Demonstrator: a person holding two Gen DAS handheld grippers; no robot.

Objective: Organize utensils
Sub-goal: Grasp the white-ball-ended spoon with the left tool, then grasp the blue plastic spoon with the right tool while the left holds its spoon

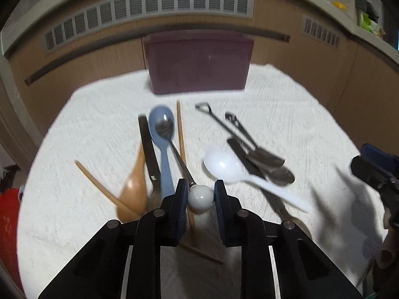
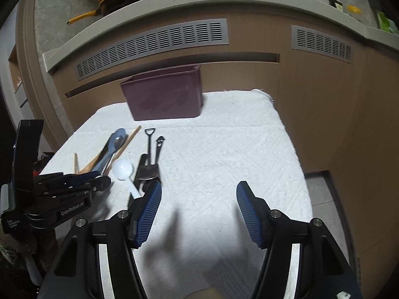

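Note:
Several utensils lie on a white cloth [image 1: 286, 104]. In the left wrist view my left gripper [image 1: 200, 186] is shut on the white ball end [image 1: 200, 198] of a metal spoon [image 1: 175, 149], whose bowl rests in a blue spoon [image 1: 163, 164]. A wooden spoon [image 1: 133, 191], chopsticks [image 1: 180, 129] and a black flat utensil [image 1: 147, 144] lie alongside. To the right are a white plastic spoon [image 1: 222, 165] and dark shovel-handled utensils [image 1: 249, 149]. A purple box [image 1: 199, 62] stands behind. My right gripper [image 2: 199, 189] hangs open over bare cloth, with nothing between its pads.
A brown cabinet front [image 2: 324, 99] with grey vents [image 2: 154, 42] rises just behind the cloth-covered table. The cloth's right edge [image 2: 296, 154] drops to the floor. A yellow-handled pan [image 2: 119, 0] sits on the counter above. A red object [image 1: 8, 224] is at the left.

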